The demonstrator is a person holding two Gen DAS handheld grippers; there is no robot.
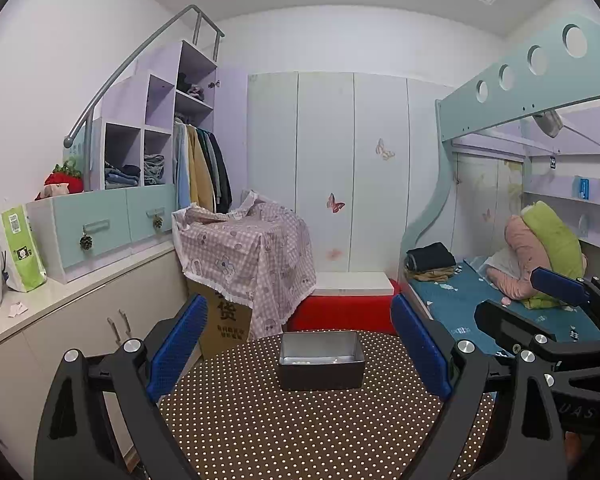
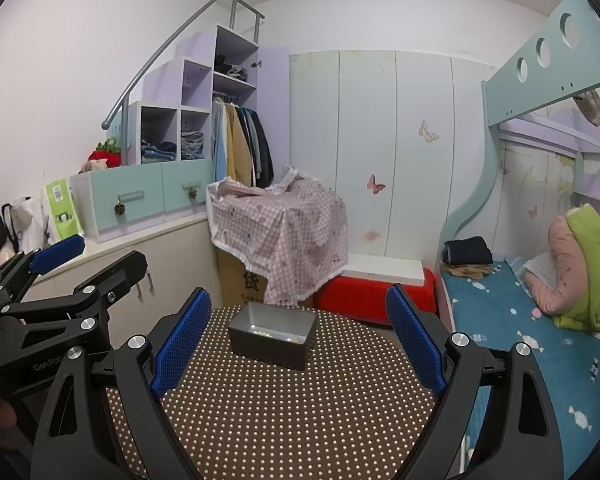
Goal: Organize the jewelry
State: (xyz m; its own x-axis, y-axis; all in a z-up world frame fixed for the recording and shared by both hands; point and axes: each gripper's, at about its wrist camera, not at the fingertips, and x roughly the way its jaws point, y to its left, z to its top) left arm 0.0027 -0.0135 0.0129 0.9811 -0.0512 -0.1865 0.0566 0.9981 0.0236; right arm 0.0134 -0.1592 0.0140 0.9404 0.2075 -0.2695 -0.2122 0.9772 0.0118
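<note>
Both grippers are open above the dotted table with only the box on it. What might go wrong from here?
1. The box sits near the table's far edge; a push from the left gripper or right gripper could slide it off.
2. The pieces inside look tiny and lie low behind tall walls, so wide fingers may miss them.

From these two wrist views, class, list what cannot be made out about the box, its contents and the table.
- Small pale items in the grey box: too small to identify in either view; its near wall hides part of the floor.
- Dotted table: near edge cut off by the frame and both open grippers, left gripper, right gripper.
- Jewelry outside the box: none visible.
</note>
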